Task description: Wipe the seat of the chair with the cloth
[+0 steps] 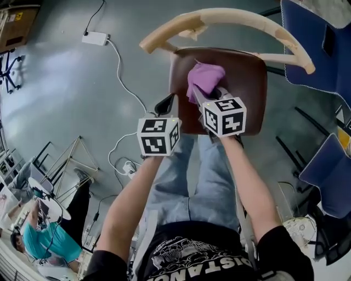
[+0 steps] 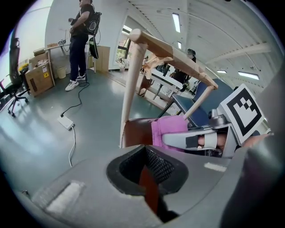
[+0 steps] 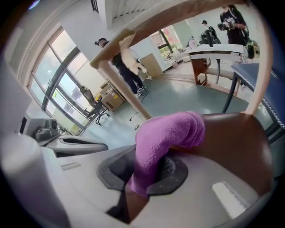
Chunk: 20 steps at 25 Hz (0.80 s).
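Between the jaws of the right gripper (image 3: 147,173), a purple cloth (image 3: 165,133) is held: the jaws are closed on its lower end, and the free part is folded forward over the pads. In the head view the same cloth (image 1: 204,77) is placed over the rear middle of the brown seat (image 1: 248,82), close under the curved pale wooden backrest (image 1: 230,16). Whether it is pressed onto the seat or carried just above it cannot be settled. The left gripper (image 2: 144,171) is listed as empty, its jaws drawn together with only a thin slit between the dark pads, and it is held at the seat's left edge, just beside the right gripper. Beyond the chair are entered a grey floor (image 1: 60,93), a white cable (image 1: 123,74) running to a white power block (image 1: 94,38), and blue upholstered chairs (image 1: 310,44) at the right. Step in hand, as judged: the wipe is at or near its start, with the cloth brought to the back of the seat. Next move, as judged: the cloth is to be pressed flat and drawn across the seat in strokes toward the front edge, with the clamp kept firm so the cloth is not dragged out.
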Motion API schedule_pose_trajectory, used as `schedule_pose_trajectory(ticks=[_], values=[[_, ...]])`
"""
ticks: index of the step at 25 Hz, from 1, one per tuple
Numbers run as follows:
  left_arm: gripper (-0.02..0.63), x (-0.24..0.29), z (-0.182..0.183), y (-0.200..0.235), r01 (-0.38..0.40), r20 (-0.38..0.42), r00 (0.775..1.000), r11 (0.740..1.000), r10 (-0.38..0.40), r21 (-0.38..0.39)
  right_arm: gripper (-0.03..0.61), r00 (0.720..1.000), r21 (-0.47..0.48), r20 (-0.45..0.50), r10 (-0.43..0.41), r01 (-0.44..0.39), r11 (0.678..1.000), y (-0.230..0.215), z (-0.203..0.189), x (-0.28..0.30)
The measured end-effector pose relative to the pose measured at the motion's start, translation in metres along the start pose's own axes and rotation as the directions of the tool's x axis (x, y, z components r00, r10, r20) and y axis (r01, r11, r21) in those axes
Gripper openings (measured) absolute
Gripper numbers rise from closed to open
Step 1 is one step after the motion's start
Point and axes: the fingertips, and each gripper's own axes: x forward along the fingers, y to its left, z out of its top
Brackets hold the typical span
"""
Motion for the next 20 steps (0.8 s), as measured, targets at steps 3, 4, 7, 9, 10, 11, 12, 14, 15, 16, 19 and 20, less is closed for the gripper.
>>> schedule_pose_trajectory(ticks=[3, 4, 7, 9, 10, 11, 12, 14, 15, 16, 19, 20], values=[[-0.003, -0.011, -0.012, 0.019, -0.011, -0.015, 1.0, 1.0, 0.011, -0.015, 0.066, 0.998, -0.028, -0.042, 0.037, -0.038, 0.999, 0.035, -0.015, 0.023], [-0.003, -0.014, -0.016, 0.026, -0.015, -0.023, 1.0, 1.0, 0.014, -0.017, 0.066, 0.997, -0.033, -0.054, 0.047, -0.049, 0.998, 0.045, -0.02, 0.031], [-0.003, -0.021, -0.026, 0.04, -0.016, -0.042, 0.999, 1.0, 0.015, -0.013, 0.066, 0.994, -0.039, -0.086, 0.072, -0.076, 0.996, 0.067, -0.031, 0.053], [-0.003, -0.023, -0.031, 0.045, -0.006, -0.049, 0.999, 1.0, 0.006, -0.011, 0.066, 0.99, -0.055, -0.118, 0.072, -0.079, 0.995, 0.074, -0.04, 0.065], [-0.003, -0.024, -0.033, 0.047, 0.0, -0.052, 0.999, 1.0, -0.001, -0.008, 0.066, 0.989, -0.065, -0.132, 0.065, -0.074, 0.995, 0.075, -0.043, 0.07], [-0.003, -0.025, -0.034, 0.048, 0.007, -0.055, 0.998, 1.0, -0.007, -0.005, 0.066, 0.988, -0.072, -0.142, 0.057, -0.067, 0.995, 0.075, -0.046, 0.073], [-0.003, -0.025, -0.035, 0.049, 0.014, -0.057, 0.998, 1.0, -0.014, 0.0, 0.066, 0.988, -0.072, -0.147, 0.049, -0.06, 0.996, 0.075, -0.047, 0.075], [-0.003, -0.024, -0.036, 0.047, 0.031, -0.061, 0.998, 0.999, -0.031, 0.01, 0.066, 0.988, -0.063, -0.149, 0.033, -0.043, 0.997, 0.072, -0.05, 0.074], [-0.003, -0.023, -0.036, 0.045, 0.041, -0.064, 0.997, 0.999, -0.04, 0.014, 0.066, 0.988, -0.058, -0.15, 0.024, -0.033, 0.998, 0.069, -0.052, 0.072], [-0.003, -0.021, -0.036, 0.041, 0.052, -0.066, 0.997, 0.998, -0.05, 0.02, 0.066, 0.989, -0.052, -0.15, 0.013, -0.021, 0.998, 0.064, -0.054, 0.069], [-0.003, -0.013, -0.033, 0.027, 0.084, -0.076, 0.994, 0.995, -0.08, 0.045, 0.066, 0.989, -0.034, -0.147, -0.017, 0.012, 0.999, 0.048, -0.058, 0.057], [-0.003, -0.011, -0.032, 0.023, 0.092, -0.082, 0.993, 0.994, -0.087, 0.055, 0.066, 0.989, -0.031, -0.145, -0.024, 0.02, 0.999, 0.043, -0.059, 0.053]])
